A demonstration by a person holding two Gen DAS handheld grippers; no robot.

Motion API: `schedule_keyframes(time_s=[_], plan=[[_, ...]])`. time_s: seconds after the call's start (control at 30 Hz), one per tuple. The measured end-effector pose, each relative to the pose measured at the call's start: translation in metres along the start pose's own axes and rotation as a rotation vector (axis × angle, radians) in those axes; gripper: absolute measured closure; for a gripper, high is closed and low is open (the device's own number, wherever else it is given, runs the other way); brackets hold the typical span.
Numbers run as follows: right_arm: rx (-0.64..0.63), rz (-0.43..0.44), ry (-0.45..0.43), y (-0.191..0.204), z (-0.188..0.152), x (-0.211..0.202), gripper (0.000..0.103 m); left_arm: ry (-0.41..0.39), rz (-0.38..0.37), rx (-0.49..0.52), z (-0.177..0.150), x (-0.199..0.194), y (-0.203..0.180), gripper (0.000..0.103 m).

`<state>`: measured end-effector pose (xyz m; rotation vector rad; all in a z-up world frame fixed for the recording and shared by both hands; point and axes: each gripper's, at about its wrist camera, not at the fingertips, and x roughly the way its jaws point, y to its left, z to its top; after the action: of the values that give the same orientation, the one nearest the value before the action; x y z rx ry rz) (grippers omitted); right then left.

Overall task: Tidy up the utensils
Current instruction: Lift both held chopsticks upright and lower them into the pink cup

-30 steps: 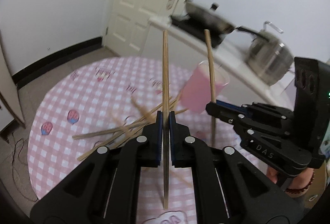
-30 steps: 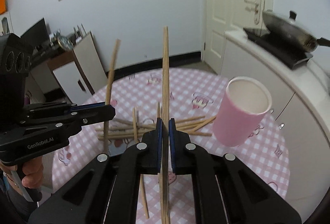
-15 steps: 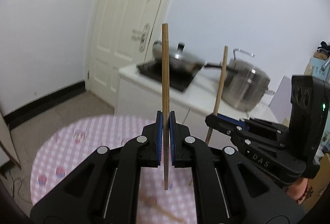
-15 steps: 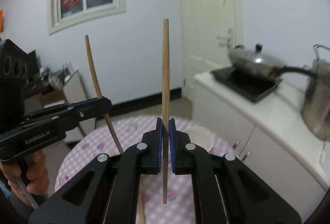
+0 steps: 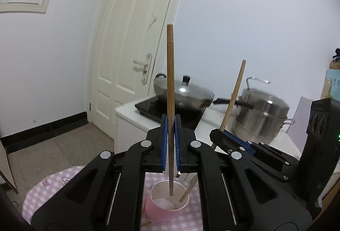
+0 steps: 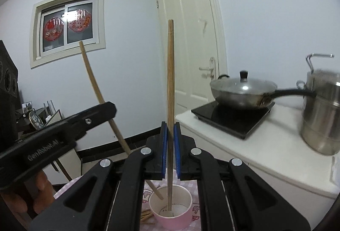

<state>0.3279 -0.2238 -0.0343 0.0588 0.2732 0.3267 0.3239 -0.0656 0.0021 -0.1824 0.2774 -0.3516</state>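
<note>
Left wrist view: left tongs (image 5: 169,141) and right tongs (image 6: 169,143) each clamping one chopstick (image 5: 170,86) above pink cup (image 5: 167,207); lowering vertically before releasing is looking safest.

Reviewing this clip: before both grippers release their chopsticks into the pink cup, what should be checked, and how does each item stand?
1. Left gripper clamped on its chopstick: ok.
2. Right gripper clamped on its chopstick: ok.
3. Both lower tips inside the pink cup mouth: ok.
4. Cup upright on the table: ok.
5. Tips touching the cup bottom: cannot tell.
6. Left chopstick vertical as seen from the right wrist: not ok, it leans.
</note>
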Motion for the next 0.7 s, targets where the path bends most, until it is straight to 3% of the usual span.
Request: schedule_keyframes(time_s=[0.33,0.7], plan=[[0.036,-0.017,0.103,-0.011,-0.046,0.015,0.098,0.139,0.015,0.021,-0.055,0.035,0.009,0.096],[0.021,-0.035,0.166,-0.007,-0.072,0.013,0.098,0.240,0.029,0.071,-0.081,0.045,0.013,0.096]])
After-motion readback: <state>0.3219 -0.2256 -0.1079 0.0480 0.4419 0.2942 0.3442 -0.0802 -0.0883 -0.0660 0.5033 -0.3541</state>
